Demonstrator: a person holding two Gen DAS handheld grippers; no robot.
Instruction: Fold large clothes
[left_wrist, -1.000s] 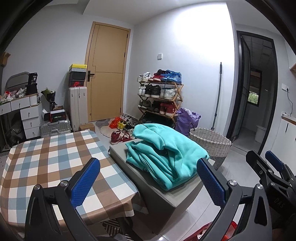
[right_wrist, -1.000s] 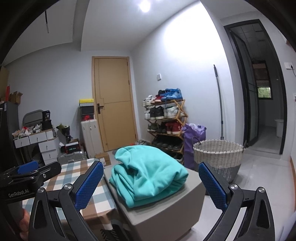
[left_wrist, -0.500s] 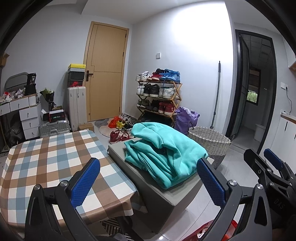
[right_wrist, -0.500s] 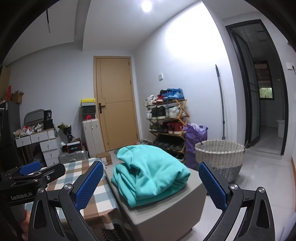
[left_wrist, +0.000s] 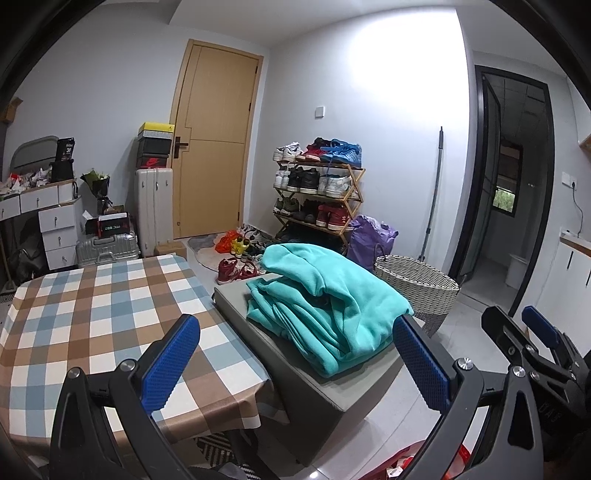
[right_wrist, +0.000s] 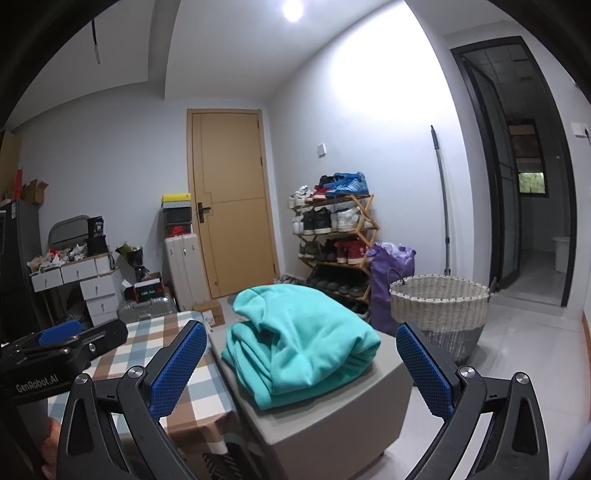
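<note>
A teal sweatshirt (left_wrist: 325, 299) lies loosely folded in a heap on a grey box-shaped stool (left_wrist: 306, 391). It also shows in the right wrist view (right_wrist: 299, 343) on the same stool (right_wrist: 332, 424). My left gripper (left_wrist: 295, 362) is open and empty, held back from the stool and above its near edge. My right gripper (right_wrist: 299, 369) is open and empty, also held back from the sweatshirt. The right gripper shows at the right edge of the left wrist view (left_wrist: 535, 350); the left gripper shows at the left edge of the right wrist view (right_wrist: 62, 343).
A table with a checked cloth (left_wrist: 92, 314) stands left of the stool, touching it. A wicker basket (left_wrist: 417, 284) stands on the floor to the right. A shoe rack (left_wrist: 317, 195), a purple bag (left_wrist: 369, 236), a white suitcase (left_wrist: 153, 210) and drawers (left_wrist: 55, 221) line the far wall.
Both views have shifted slightly; the sweatshirt and stool sit a little lower and nearer in the right wrist view. Both grippers stay open. The sweatshirt has not moved.
</note>
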